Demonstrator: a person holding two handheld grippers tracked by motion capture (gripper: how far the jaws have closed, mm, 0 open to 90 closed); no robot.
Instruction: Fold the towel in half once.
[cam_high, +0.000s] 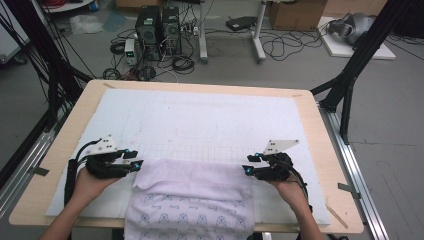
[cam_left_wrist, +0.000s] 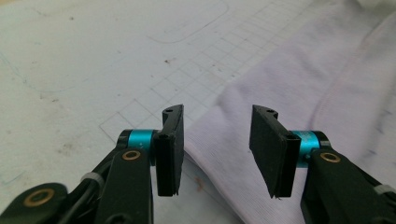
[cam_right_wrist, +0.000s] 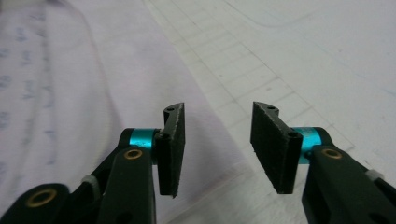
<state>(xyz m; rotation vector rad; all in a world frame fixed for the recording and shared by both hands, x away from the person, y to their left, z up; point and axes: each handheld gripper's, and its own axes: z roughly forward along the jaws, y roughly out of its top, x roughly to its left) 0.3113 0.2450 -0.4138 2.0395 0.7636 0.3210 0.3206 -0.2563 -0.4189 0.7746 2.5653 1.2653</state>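
At nine o'clock of the cloth (cam_high: 192, 192), the left gripper (cam_high: 138, 165) sits just beside its folded corner, jaws apart with nothing between them. The cloth lies at six o'clock on the white mat (cam_high: 210, 120), its patterned part hanging over the table (cam_high: 320, 150) edge. At three o'clock of the cloth, the right gripper (cam_high: 247, 168) hovers at the other corner, jaws likewise apart and holding nothing.

Pale cloth (cam_high: 195, 185) lies folded — left gripper (cam_high: 136, 165), right gripper (cam_high: 248, 169) flanking.
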